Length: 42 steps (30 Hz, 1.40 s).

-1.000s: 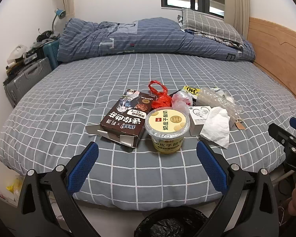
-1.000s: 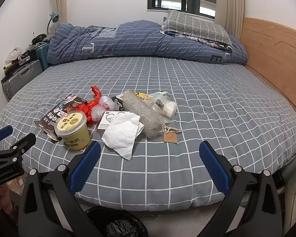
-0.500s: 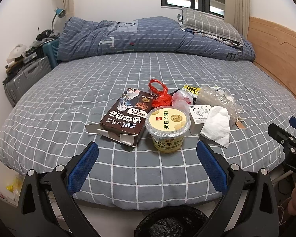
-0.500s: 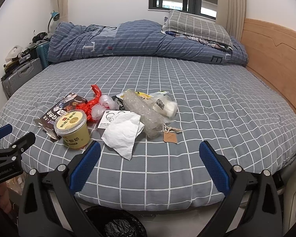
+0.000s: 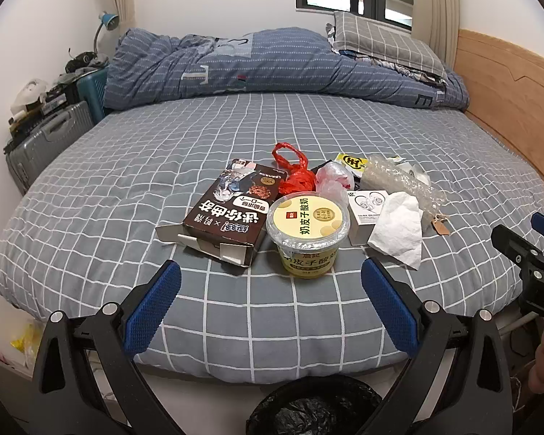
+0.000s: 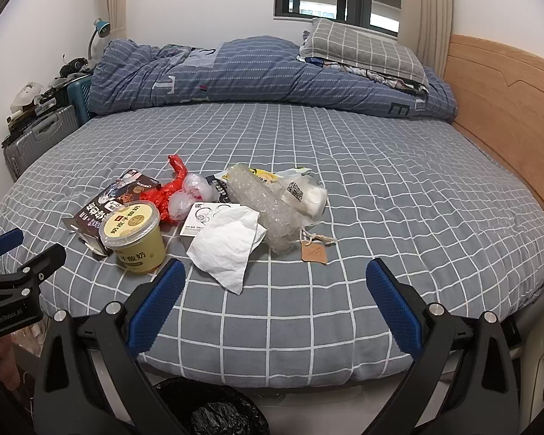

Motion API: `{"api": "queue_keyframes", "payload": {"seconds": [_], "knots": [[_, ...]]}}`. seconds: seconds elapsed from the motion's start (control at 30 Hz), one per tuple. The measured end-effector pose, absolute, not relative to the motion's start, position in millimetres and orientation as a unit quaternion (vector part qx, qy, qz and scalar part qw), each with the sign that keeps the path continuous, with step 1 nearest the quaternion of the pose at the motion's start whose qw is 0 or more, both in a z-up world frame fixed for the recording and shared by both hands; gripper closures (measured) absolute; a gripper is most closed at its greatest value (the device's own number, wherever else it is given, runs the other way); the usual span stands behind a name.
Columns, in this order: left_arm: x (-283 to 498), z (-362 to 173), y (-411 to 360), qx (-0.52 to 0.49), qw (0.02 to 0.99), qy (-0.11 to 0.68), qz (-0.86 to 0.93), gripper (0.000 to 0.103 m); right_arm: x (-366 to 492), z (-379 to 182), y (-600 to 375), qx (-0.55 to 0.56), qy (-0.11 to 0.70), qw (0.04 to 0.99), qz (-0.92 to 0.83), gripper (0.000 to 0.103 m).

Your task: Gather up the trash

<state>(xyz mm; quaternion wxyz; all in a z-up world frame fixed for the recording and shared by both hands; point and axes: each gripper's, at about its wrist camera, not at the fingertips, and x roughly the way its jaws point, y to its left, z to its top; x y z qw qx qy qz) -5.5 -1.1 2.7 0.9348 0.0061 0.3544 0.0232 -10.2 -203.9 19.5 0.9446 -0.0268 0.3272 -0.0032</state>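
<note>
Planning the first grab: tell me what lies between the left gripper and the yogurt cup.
Only bare bedsheet separates the left gripper from the cup, per the left wrist view.

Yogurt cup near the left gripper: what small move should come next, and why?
Probably ease the left gripper forward around the yogurt cup. Its jaws are open and empty, the cup stands upright directly ahead at the near edge of the trash pile, and the black-lined bin waits just below.

The left gripper and right gripper look alike: black angular frames with silver screw heads, each finger faced with a blue, finely textured pad. White lettering on the left gripper's body, seen from the right wrist, seems to read "GenRobot.AI".
</note>
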Motion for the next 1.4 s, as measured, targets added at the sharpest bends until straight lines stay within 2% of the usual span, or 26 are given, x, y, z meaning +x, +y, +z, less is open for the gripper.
{"api": "queue_keyframes", "payload": {"seconds": [0.6, 1.0, 1.1, 1.4], "knots": [[3.4, 1.4, -1.7, -0.005, 0.931, 0.364, 0.019, 0.006, -5.3, 21.5, -204.0, -0.028, 0.329, 0.944, -0.002, 0.007], [67.6, -19.8, -29.1, 0.017, 0.915, 0.402, -0.005, 0.006, 79.1, 21.4, -227.8, -0.071, 0.360, 0.930, -0.001, 0.007], [83.1, -31.3, -29.7, 0.014, 0.910, 0.415, -0.007, 0.006, 105.0, 16.1, -229.0, -0.075, 0.373, 0.925, 0.013, 0.014], [110.1, -54.3, -32.8, 0.004, 0.900, 0.435, -0.009, 0.006, 151.3, -13.3, -222.6, -0.071, 0.409, 0.909, 0.040, 0.021]]}}
